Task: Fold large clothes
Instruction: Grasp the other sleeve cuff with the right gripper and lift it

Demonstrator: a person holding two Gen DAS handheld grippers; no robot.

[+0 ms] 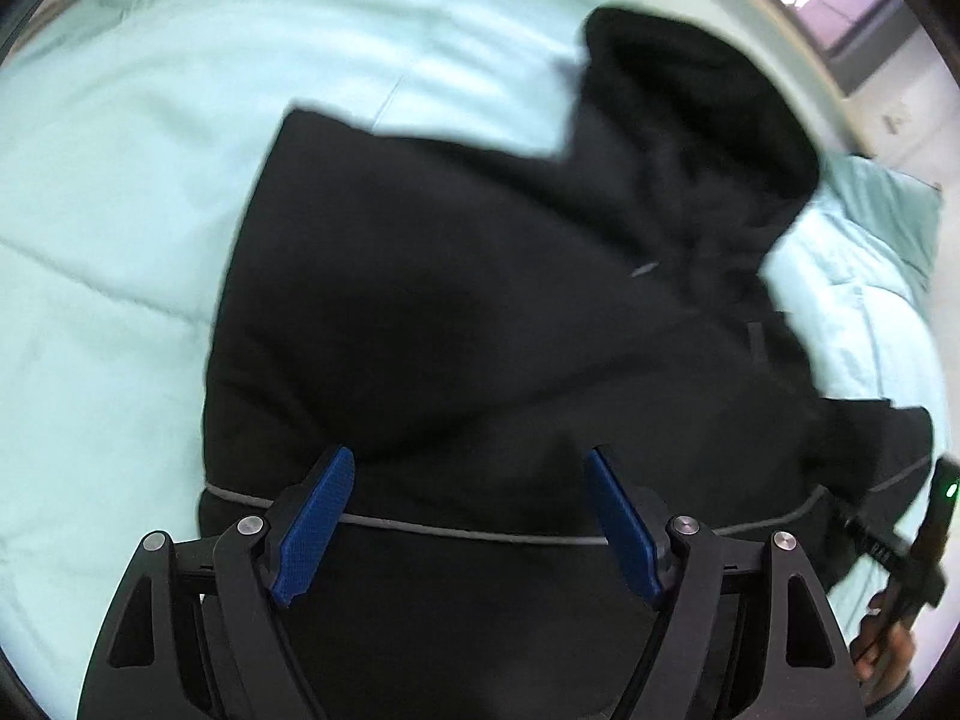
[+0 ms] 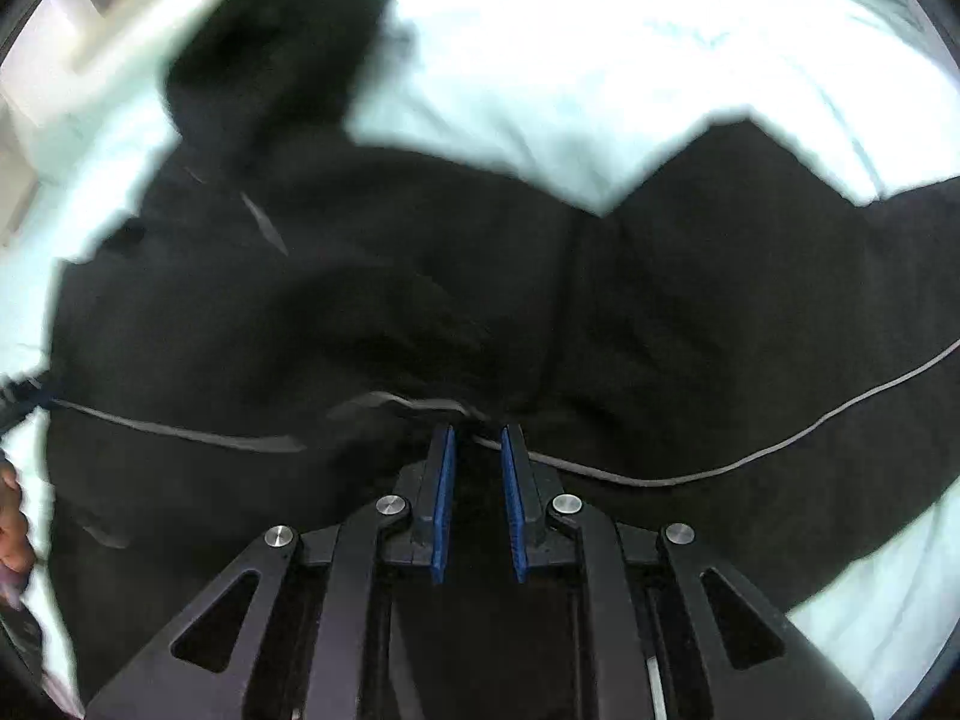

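Left wrist view, nearest first: the left gripper [image 1: 468,468] hangs with its blue pads [image 1: 312,528] spread wide, nothing between them, poised above the lower part of a black hooded jacket [image 1: 450,300]. A thin grey cord [image 1: 480,534] runs across the fabric just beyond the fingers, roughly level with the pads. The jacket lies spread on a pale mint bed cover [image 1: 120,240], its hood [image 1: 690,96] bunched at the far right near the bed's edge. At the right rim a hand [image 1: 888,648] holds a black device with a small green light. In the right wrist view, the right gripper [image 2: 479,438] points steeply down at the jacket [image 2: 360,300] with its blue pads [image 2: 444,504] drawn close, only a narrow dark gap between them. Black fabric bunches at the fingertips where the grey cord [image 2: 660,480] humps up, so the jaws appear clamped on a pinch of cloth there, though blur and darkness keep that from being certain. Farther off, the hood [image 2: 270,54] lies at the upper left, and a sleeve or side panel [image 2: 750,228] angles out to the right. The bed cover [image 2: 600,60] is bright behind it. Part of a hand [image 2: 12,528] shows at the left rim.
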